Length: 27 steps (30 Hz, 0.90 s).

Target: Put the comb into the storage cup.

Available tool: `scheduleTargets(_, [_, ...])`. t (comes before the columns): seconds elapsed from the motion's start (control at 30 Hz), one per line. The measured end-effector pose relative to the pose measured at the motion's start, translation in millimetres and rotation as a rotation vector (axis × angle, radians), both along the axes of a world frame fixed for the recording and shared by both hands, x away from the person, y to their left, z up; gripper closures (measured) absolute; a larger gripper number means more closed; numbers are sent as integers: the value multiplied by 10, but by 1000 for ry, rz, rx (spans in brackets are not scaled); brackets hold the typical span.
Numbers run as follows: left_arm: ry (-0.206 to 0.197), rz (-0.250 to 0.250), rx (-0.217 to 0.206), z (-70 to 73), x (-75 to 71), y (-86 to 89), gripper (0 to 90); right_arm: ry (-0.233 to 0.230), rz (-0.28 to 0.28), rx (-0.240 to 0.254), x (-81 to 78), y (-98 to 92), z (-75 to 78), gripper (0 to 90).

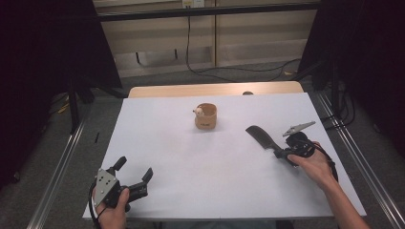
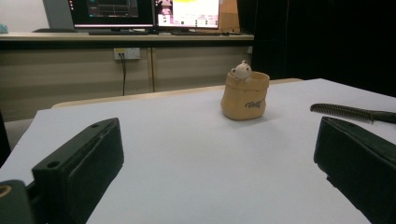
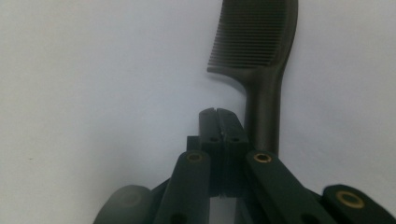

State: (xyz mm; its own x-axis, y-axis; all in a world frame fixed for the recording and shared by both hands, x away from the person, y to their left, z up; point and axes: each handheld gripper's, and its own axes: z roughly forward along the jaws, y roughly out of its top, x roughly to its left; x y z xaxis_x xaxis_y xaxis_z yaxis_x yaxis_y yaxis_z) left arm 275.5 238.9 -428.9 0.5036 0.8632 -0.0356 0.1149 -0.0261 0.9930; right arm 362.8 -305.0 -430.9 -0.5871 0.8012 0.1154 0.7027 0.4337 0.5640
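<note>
1. The left gripper (image 1: 133,169) sits at seven o'clock on the white table (image 1: 191,157), jaws spread wide, nothing between them.
2. The right gripper (image 1: 282,152) is at four o'clock, jaws pressed together and empty.
3. The black comb (image 3: 261,60) lies just beside those closed jaws, handle alongside them.
4. At twelve o'clock stands the tan cup (image 1: 206,117), a small white figure (image 2: 242,71) peeking over its rim.

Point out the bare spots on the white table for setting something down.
Free: the broad stretch between the small tan pouch-shaped cup and the left gripper, plus the far-left corner. Crowded: the right side, where the black comb lies by the right gripper.
</note>
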Motion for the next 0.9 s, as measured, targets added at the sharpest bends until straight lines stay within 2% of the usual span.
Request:
scheduleTargets(0.23, [-2, 3, 7, 5, -2, 2, 16, -77, 3, 27, -46, -21, 101, 877])
scheduleTargets(0.33, [-2, 5, 1, 0, 2, 3, 17, -111, 4, 50, -73, -47, 157, 819])
scheduleTargets(0.47, [-1, 4, 8, 0, 1, 0, 16, -134, -7, 69, -94, -89, 216, 696])
scheduleTargets(0.5, [0, 3, 9, -1, 2, 0, 16, -139, -10, 77, -100, -98, 226, 641])
scheduleTargets(0.53, [-1, 4, 12, -2, 3, 1, 17, -154, -10, 76, -102, -103, 234, 560])
scheduleTargets(0.6, [-1, 4, 13, -2, 3, 0, 16, -151, -25, 75, -100, -113, 248, 373])
scheduleTargets(0.67, [-3, 6, 17, -2, 5, 3, 16, -148, -36, 96, -95, -135, 258, 264])
scheduleTargets(0.73, [-1, 5, 12, -2, 3, -2, 16, -144, -47, 95, -89, -148, 267, 136])
scheduleTargets(0.77, [-1, 4, 13, -2, 2, -1, 16, -148, -57, 93, -88, -153, 272, 98])
scheduleTargets(0.9, [0, 6, 16, 0, 1, 5, 16, -157, -93, 102, -87, -189, 304, 84])
